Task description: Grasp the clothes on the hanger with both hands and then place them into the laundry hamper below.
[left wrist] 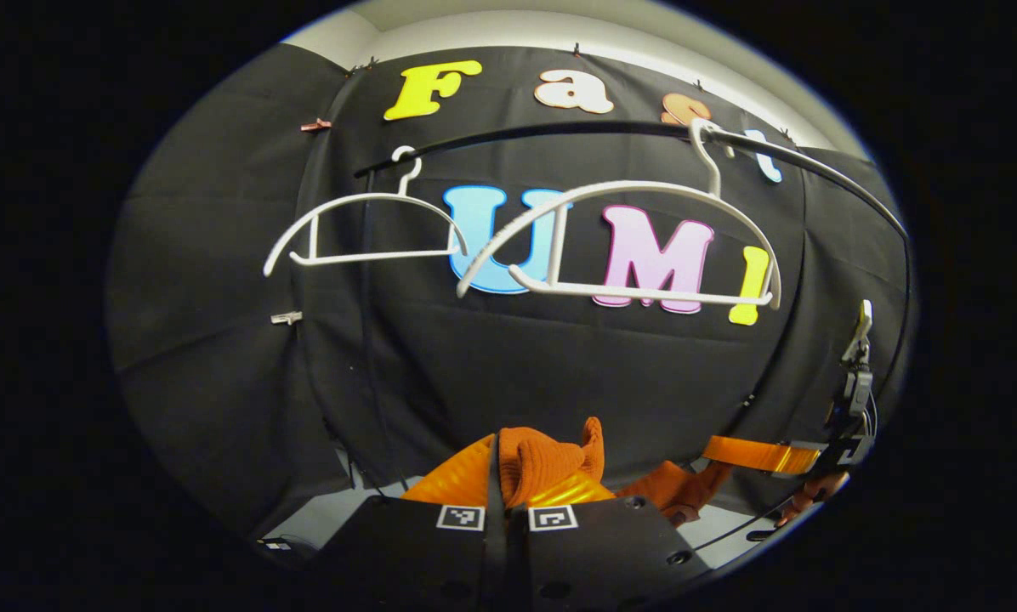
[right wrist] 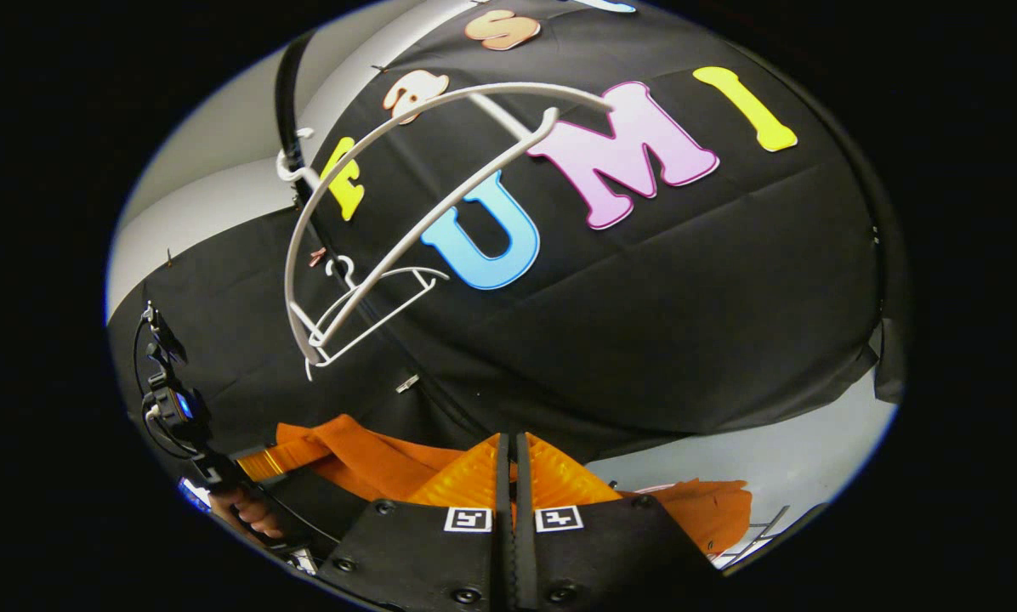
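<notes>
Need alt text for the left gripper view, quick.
The left gripper is shut on the orange garment, pulled clear below two bare white hangers on the rail. The right gripper holds the cloth's far end.

The orange garment (left wrist: 542, 463) is a ribbed, matt knit cloth. Both white hangers (left wrist: 619, 246) (left wrist: 364, 234) look like smooth, slightly glossy plastic. The rail (left wrist: 559, 129) they hang from is dark and smooth. The backdrop (left wrist: 517, 365) is matt black cloth, creased.

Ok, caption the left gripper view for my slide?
Left tool shut on orange garment, two bare white hangers above.
</notes>
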Motion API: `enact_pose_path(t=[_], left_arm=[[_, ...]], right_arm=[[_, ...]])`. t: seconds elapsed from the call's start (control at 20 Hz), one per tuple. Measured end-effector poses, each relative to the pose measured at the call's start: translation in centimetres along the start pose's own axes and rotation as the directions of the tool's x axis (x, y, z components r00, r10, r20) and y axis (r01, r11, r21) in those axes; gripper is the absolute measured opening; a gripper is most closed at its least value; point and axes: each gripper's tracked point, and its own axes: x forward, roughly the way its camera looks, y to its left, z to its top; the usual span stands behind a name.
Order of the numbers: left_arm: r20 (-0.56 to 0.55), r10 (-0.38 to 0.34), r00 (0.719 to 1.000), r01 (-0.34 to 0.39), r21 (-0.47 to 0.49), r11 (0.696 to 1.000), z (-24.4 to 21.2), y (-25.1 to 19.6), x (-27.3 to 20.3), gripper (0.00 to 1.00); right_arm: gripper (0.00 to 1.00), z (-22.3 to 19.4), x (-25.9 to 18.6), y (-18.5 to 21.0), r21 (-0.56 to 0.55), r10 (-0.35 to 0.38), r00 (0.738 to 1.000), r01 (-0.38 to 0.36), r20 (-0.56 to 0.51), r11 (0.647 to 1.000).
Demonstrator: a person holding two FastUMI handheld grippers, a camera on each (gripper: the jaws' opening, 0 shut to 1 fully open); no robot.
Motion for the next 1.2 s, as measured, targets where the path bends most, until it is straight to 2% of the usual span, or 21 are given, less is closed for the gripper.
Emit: enact_pose_path(t=[0.15,0.3,0.45,0.6,0.7,0.8,1.0,1.05,1.1,1.2], left_arm=[[-0.023,-0.052,0.998,0.052,-0.009,0.999,-1.2,-3.0,0.3,0.05],[-0.039,-0.089,0.995,0.089,-0.008,0.996,-1.9,-5.5,0.7,0.05],[-0.067,-0.115,0.991,0.116,0.008,0.993,-3.9,-7.3,1.2,0.05],[-0.129,-0.125,0.984,0.127,0.009,0.992,-7.1,-8.1,2.6,0.05],[-0.19,-0.123,0.974,0.126,0.0,0.992,-10.1,-8.0,3.6,0.05],[-0.259,-0.116,0.959,0.121,0.001,0.993,-13.2,-8.2,4.5,0.05],[-0.349,-0.111,0.931,0.133,0.04,0.99,-17.9,-8.4,6.3,0.05],[-0.361,-0.112,0.926,0.139,0.05,0.989,-18.7,-8.6,6.6,0.07],[-0.374,-0.108,0.921,0.141,0.061,0.988,-19.4,-8.7,7.1,0.04],[-0.416,-0.08,0.906,0.126,0.085,0.988,-21.1,-8.1,8.2,0.05]], right_arm=[[0.04,2.4,0.2,3.8,-0.029,0.081,0.996,-0.08,0.028,0.996],[0.04,2.8,-0.2,3.9,-0.11,0.093,0.996,-0.091,0.015,0.99],[0.04,1.2,-0.8,1.0,-0.103,0.032,0.999,-0.034,-0.021,0.994],[0.04,-1.8,-1.4,-4.3,-0.102,-0.105,0.99,0.095,-0.097,0.99],[0.04,-5.2,-1.6,-8.5,-0.107,-0.205,0.962,0.188,-0.179,0.976],[0.04,-9.1,-1.5,-11.9,-0.114,-0.265,0.924,0.242,-0.275,0.964],[0.05,-15.3,-2.6,-15.8,-0.142,-0.325,0.856,0.293,-0.402,0.946],[0.09,-16.6,-2.7,-16.9,-0.155,-0.343,0.835,0.306,-0.43,0.939],[0.04,-18.0,-2.5,-17.7,-0.165,-0.358,0.816,0.318,-0.454,0.934],[0.05,-19.7,-2.2,-19.0,-0.182,-0.384,0.783,0.339,-0.489,0.923]])
